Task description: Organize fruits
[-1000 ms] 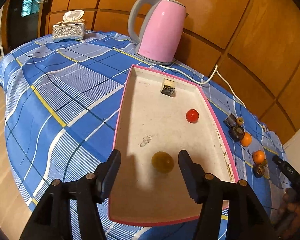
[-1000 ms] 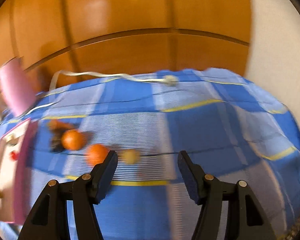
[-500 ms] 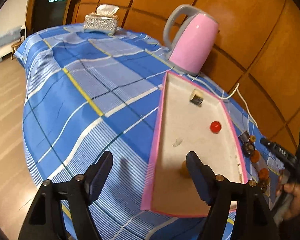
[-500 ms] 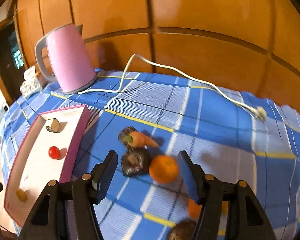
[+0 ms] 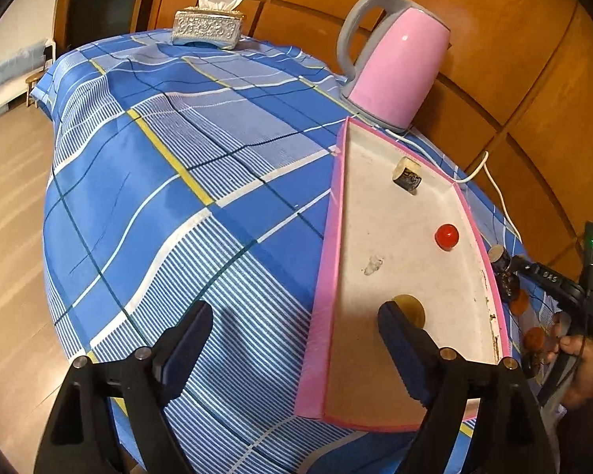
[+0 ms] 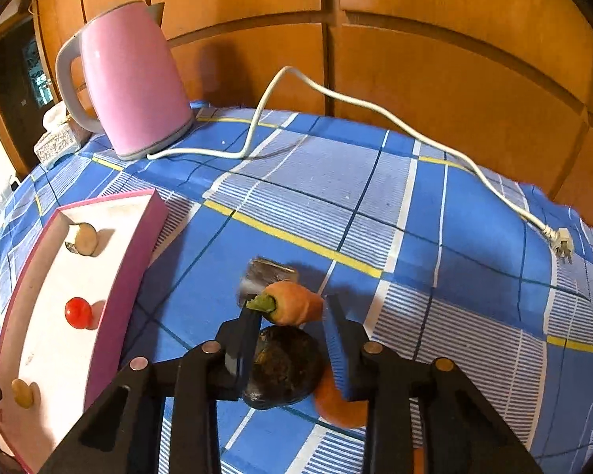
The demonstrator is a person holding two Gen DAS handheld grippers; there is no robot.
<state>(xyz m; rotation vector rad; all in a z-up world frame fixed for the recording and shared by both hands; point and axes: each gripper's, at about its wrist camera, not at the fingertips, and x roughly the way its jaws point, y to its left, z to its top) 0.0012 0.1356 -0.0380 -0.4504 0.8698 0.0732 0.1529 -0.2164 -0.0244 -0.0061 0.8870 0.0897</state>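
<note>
Right gripper (image 6: pixel 292 316) just swung over from bare cloth, fingers closing on the carrot (image 6: pixel 294 308); grip looks made. Left gripper (image 5: pixel 296 339) has let go of the yellow fruit (image 5: pixel 409 310), fingers opening, empty. Next: carrot to tray (image 5: pixel 375 355).

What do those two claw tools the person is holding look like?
Both are black plastic. The left gripper and right gripper each have two angled fingers with dark blue pads and round silver screw heads. Seen from the left camera, the right one carries a small green light.

Warm indoor light, soft shadows, glare on kettle (image 6: pixel 134 79), sharp focus, fisheye-bent dark corners
</note>
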